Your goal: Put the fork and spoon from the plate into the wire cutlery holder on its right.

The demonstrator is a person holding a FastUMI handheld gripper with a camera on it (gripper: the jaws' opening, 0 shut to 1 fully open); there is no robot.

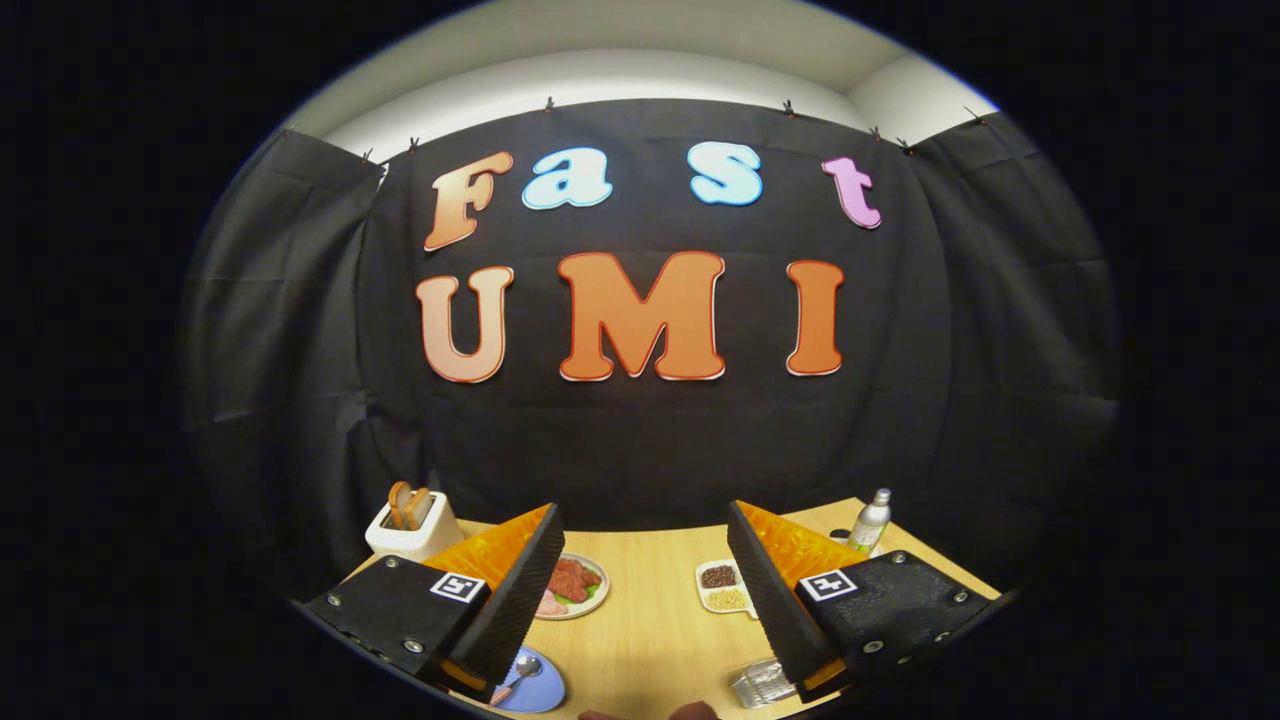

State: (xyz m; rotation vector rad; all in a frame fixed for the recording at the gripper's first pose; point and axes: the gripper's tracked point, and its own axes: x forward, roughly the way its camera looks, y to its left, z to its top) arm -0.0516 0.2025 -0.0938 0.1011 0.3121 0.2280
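Observation:
My gripper (640, 535) is open, its two fingers spread wide above the wooden table (650, 620), nothing between them. A blue plate (538, 688) lies close in, partly hidden under the left finger (515, 600), with a spoon (516, 677) resting on it. The fork is hidden or too small to make out. The wire cutlery holder (762, 683) peeks out beside the right finger (775, 595), to the plate's right.
Beyond the fingers lie a plate of meat and greens (570, 587) and a small white dish (725, 587) of beans and grains. A toaster (412, 525) with bread stands at the back left, a bottle (870, 520) at the back right.

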